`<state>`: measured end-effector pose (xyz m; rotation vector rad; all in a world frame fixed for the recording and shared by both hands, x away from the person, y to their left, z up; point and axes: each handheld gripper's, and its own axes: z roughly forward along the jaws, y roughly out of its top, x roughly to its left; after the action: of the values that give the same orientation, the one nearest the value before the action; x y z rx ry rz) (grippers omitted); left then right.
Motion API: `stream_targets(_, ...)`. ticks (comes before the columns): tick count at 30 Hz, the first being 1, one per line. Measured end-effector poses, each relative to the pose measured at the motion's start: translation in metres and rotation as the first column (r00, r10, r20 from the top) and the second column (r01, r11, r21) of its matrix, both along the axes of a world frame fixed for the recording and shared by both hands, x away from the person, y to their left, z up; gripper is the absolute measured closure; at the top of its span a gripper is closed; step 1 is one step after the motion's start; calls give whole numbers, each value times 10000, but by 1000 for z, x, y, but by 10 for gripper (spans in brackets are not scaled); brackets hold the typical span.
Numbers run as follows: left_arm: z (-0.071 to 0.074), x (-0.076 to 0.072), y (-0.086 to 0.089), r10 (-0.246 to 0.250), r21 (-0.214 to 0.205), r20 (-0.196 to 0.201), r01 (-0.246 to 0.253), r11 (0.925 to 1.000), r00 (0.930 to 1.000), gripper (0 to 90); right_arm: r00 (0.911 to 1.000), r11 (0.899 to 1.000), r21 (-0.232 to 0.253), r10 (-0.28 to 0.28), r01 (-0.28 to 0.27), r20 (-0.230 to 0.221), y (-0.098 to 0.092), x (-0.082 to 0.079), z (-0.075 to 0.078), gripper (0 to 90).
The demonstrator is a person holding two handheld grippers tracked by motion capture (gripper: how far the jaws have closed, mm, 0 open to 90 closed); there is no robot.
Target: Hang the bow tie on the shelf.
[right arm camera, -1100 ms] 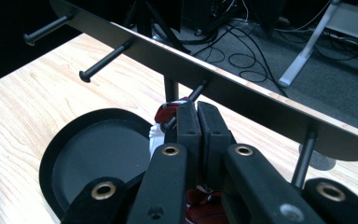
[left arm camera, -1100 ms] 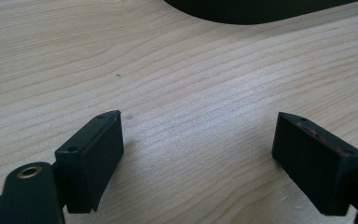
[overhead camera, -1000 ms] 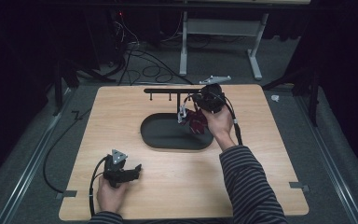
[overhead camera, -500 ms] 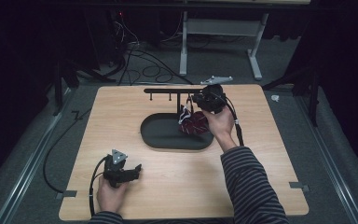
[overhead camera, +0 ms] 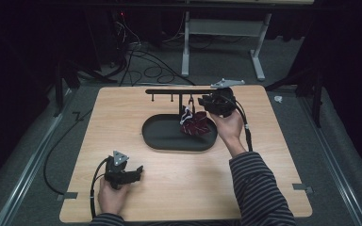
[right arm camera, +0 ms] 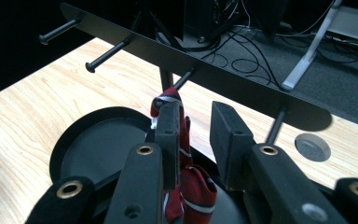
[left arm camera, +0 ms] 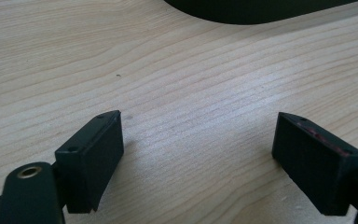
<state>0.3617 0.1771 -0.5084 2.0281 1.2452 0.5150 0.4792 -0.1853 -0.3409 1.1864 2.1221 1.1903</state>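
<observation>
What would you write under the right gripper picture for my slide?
Right gripper, jaws slightly apart, with a red striped cloth against one jaw, over the black tray beneath a peg rack.

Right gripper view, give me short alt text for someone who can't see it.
The right gripper, jaws slightly apart, has a red cloth with white stripes draped against its left jaw, above a black oval tray. Behind stands a black peg rack on the wooden table.

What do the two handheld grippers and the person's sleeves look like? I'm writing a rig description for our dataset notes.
Both grippers are black with two blocky rectangular jaws. The left gripper carries a grey three-cornered plate and trails a black cable. The right gripper has a similar grey plate and a black cable. The sleeve is dark with thin light stripes.
</observation>
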Motion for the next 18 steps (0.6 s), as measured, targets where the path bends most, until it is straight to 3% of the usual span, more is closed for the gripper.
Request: stream_targets(18, 0, 0, 0, -1, 9, 3, 1, 10000, 10000, 168, 9998, 9995, 327, -24, 18, 193, -27, -20, -1, 712)
